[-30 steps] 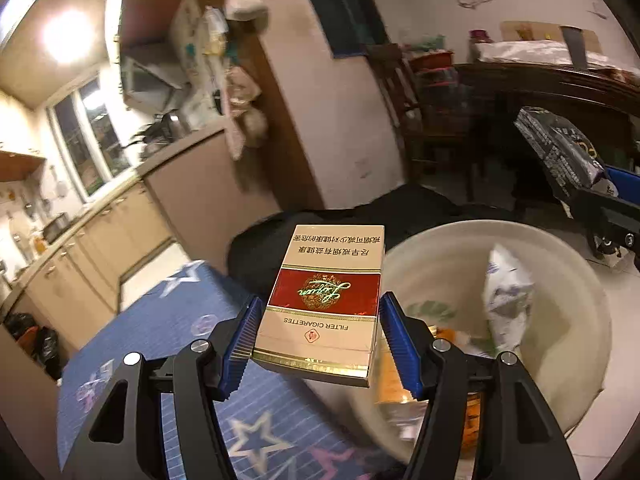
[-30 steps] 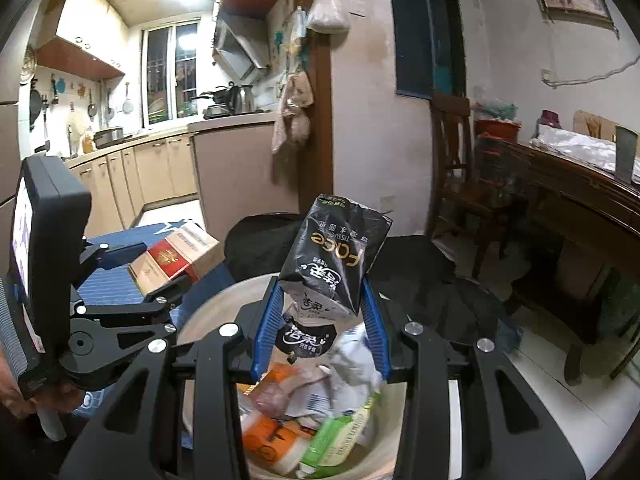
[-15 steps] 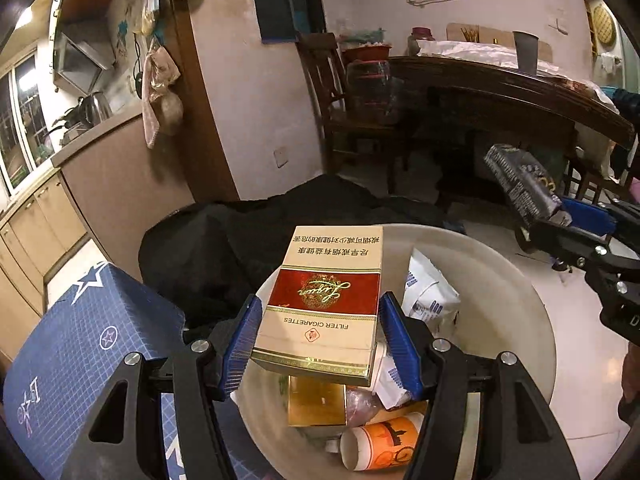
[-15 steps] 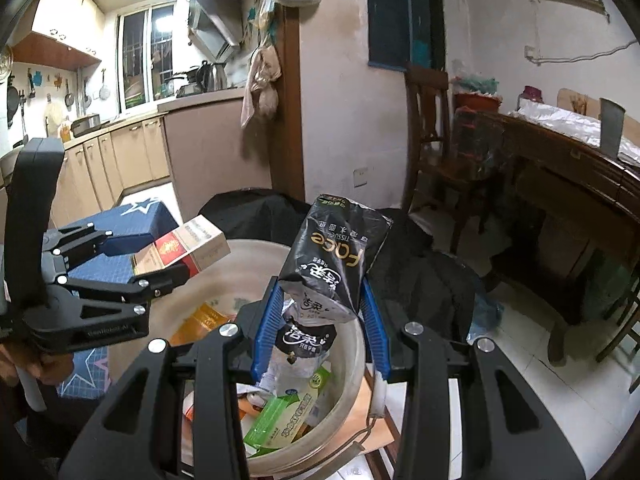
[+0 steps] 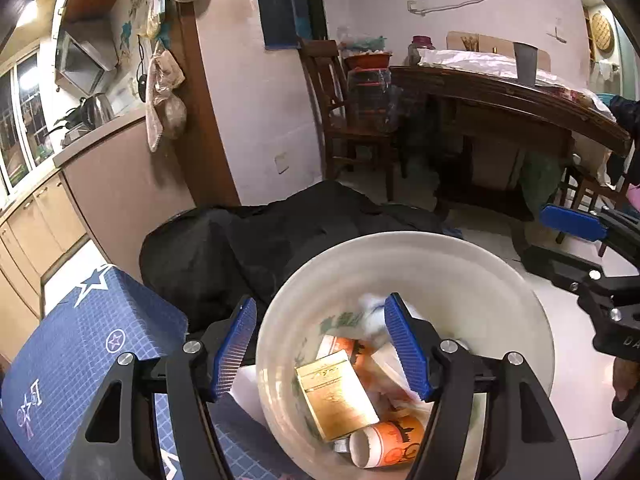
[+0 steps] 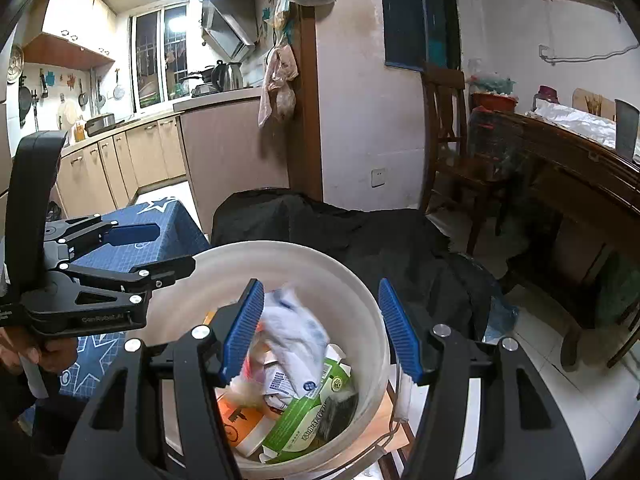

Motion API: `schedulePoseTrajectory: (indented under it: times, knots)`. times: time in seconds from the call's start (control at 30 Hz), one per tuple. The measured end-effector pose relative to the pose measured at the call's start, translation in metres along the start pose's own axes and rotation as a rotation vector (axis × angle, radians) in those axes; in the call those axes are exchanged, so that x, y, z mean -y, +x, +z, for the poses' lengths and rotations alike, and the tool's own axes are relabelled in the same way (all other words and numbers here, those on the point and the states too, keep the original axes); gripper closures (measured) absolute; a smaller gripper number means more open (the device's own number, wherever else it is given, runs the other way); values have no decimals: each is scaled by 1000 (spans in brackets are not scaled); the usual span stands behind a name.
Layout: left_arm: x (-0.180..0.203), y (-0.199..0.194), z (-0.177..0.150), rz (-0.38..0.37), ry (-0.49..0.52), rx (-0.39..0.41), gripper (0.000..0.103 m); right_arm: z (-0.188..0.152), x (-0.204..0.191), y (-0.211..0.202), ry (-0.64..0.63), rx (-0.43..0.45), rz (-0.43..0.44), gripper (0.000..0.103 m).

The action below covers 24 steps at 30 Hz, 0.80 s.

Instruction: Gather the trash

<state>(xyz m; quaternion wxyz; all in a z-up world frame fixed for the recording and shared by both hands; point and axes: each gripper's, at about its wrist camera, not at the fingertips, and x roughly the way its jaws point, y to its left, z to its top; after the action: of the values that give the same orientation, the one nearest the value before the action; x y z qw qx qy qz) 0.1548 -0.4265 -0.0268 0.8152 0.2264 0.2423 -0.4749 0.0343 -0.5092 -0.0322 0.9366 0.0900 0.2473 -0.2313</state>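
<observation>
Left wrist view first: the left gripper (image 5: 320,344) hangs over the white bucket (image 5: 500,280), jaws spread and just opened wider, nothing between the blue pads — the gold cigarette pack (image 5: 336,394) lies down inside the bucket, tilted against an orange paper cup (image 5: 390,442). Off to the right of this view, the right gripper (image 5: 576,240) shows from the side.

Right wrist view now, and it's the same story: the right gripper (image 6: 320,328) is poised above the bucket (image 6: 200,280), jaws parted after just opening, pads gripping nothing. Below them sits a crumpled white wrapper (image 6: 298,336) (blurred), on top of a green packet (image 6: 308,420) and other rubbish. A hand (image 6: 44,350) grips the left gripper (image 6: 160,254) at the left edge — beside a blue star-patterned surface (image 6: 176,216). A black cloth (image 6: 340,224) is heaped behind the bucket.
</observation>
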Motion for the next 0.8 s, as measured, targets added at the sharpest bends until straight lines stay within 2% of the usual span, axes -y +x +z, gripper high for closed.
schedulePoseTrajectory:
  times: [0.2, 0.23, 0.33, 0.4, 0.47, 0.57, 0.7, 0.77, 0.8]
  knots:
    - [5, -8, -5, 31, 17, 6, 35, -3, -3, -1, 8, -3, -8, 45]
    - [5, -9, -6, 35, 20, 8, 35, -4, -4, -3, 13, 1, -13, 42]
    - [9, -20, -13, 47, 33, 24, 34, -10, -5, -13, 52, 23, -23, 22]
    - [10, -30, -19, 57, 36, 42, 22, -16, -6, -22, 91, 31, -27, 13]
    - [13, -42, -27, 65, 49, 75, 17, -22, -7, -31, 124, 36, -38, 6]
    - [22, -63, -43, 71, 99, 119, 5, -31, -10, -45, 152, 32, -68, 6]
    - [34, -94, -72, 69, 175, 210, 5, -50, -19, -64, 153, 15, -168, 5]
    - [39, -110, -89, 53, 212, 216, 5, -59, -23, -71, 161, -25, -244, 5]
    - [41, -116, -95, 42, 218, 211, 5, -64, -24, -75, 168, -34, -255, 5]
